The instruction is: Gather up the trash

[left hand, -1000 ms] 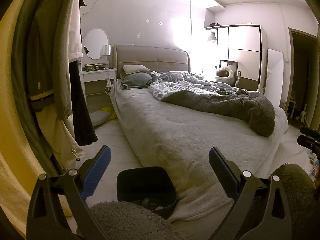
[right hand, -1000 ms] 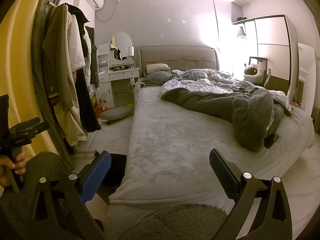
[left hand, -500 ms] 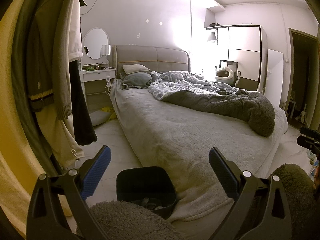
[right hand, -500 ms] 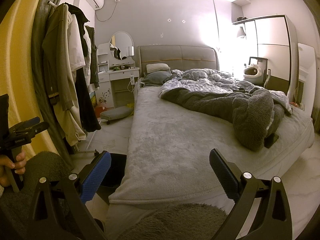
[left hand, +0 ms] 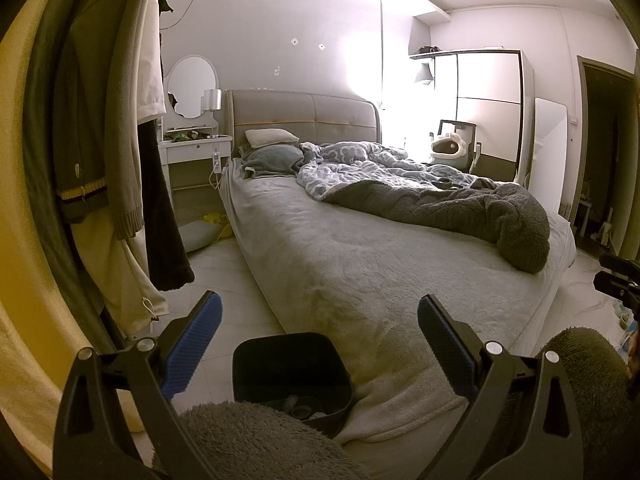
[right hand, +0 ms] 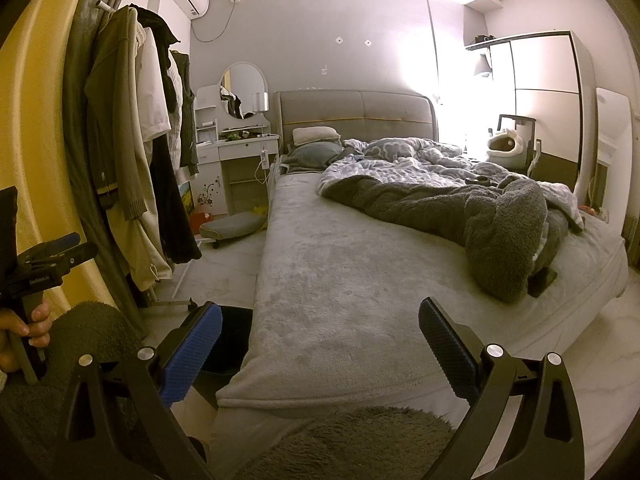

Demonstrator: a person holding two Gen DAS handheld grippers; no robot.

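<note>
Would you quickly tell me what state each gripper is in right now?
Left gripper: open, holding nothing, above the black bin.
Right gripper: open, holding nothing, facing the bed.

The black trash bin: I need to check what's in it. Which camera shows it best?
The left wrist view: the black trash bin sits between the open fingers, mouth and contents visible. The right wrist view shows only a dark sliver behind the bed corner.
</note>
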